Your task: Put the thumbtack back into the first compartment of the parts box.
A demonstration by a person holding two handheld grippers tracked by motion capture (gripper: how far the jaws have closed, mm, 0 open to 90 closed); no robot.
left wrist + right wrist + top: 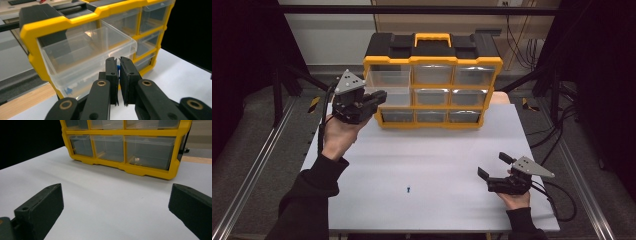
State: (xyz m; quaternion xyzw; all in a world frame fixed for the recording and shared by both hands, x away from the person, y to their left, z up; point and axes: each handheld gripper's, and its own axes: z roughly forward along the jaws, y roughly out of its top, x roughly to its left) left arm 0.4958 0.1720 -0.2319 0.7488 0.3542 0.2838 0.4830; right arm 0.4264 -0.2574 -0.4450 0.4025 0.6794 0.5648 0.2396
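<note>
1. High view: the left gripper (379, 98) hung at the pulled-out drawer (384, 95) of the nine-drawer organizer (432, 85) at the table's (437, 150) far edge. One blue piece (409, 189) lay near the front edge, apparently yet to be stowed.
2. Left gripper view: its jaws pinched something small and blue (118, 70).
3. Right gripper view: the right gripper (116, 202) stood wide apart, empty.
</note>
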